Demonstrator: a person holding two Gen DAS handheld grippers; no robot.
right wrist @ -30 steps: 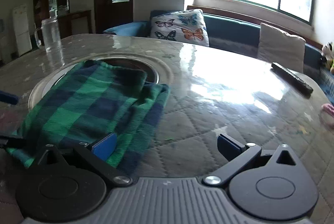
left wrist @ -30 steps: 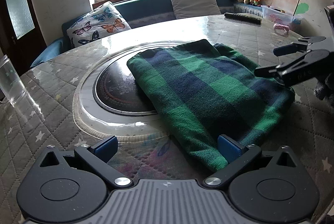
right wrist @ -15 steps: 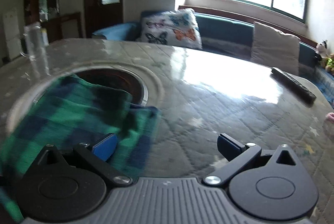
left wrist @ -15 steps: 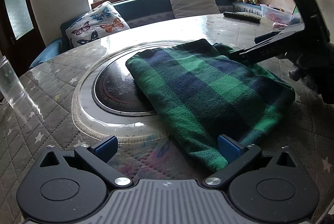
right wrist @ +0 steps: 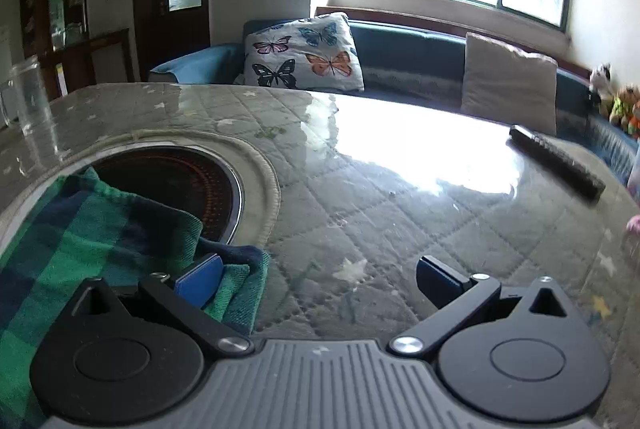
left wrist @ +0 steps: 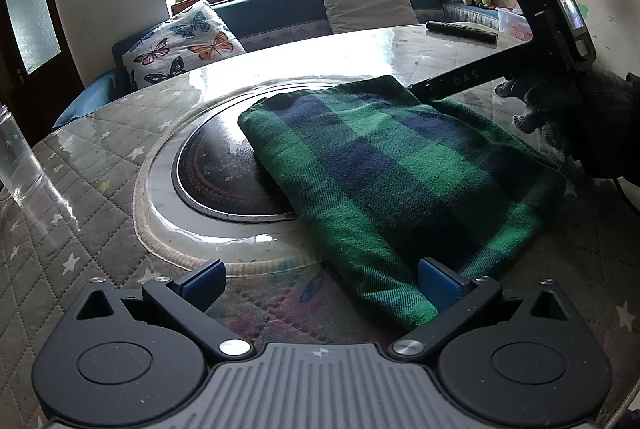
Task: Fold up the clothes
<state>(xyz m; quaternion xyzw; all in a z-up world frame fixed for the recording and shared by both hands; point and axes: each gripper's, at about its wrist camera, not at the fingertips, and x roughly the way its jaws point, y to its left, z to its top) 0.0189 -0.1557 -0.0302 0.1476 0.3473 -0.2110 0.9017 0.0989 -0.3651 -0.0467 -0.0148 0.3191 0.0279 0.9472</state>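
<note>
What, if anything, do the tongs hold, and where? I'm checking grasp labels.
Nothing: left tongs and right tongs stand open over the plaid cloth's edges.

Each tool (left wrist: 320,279) (right wrist: 318,277) is black with blue finger pads (left wrist: 202,279), silver screws and a ribbed grey base; a grey glove (left wrist: 560,109) covers the hand.

I see bare table (right wrist: 400,213) beyond the folded cloth (left wrist: 400,173); only the remote control (right wrist: 556,161) and glass jar (left wrist: 16,157) stand at its edges.
</note>
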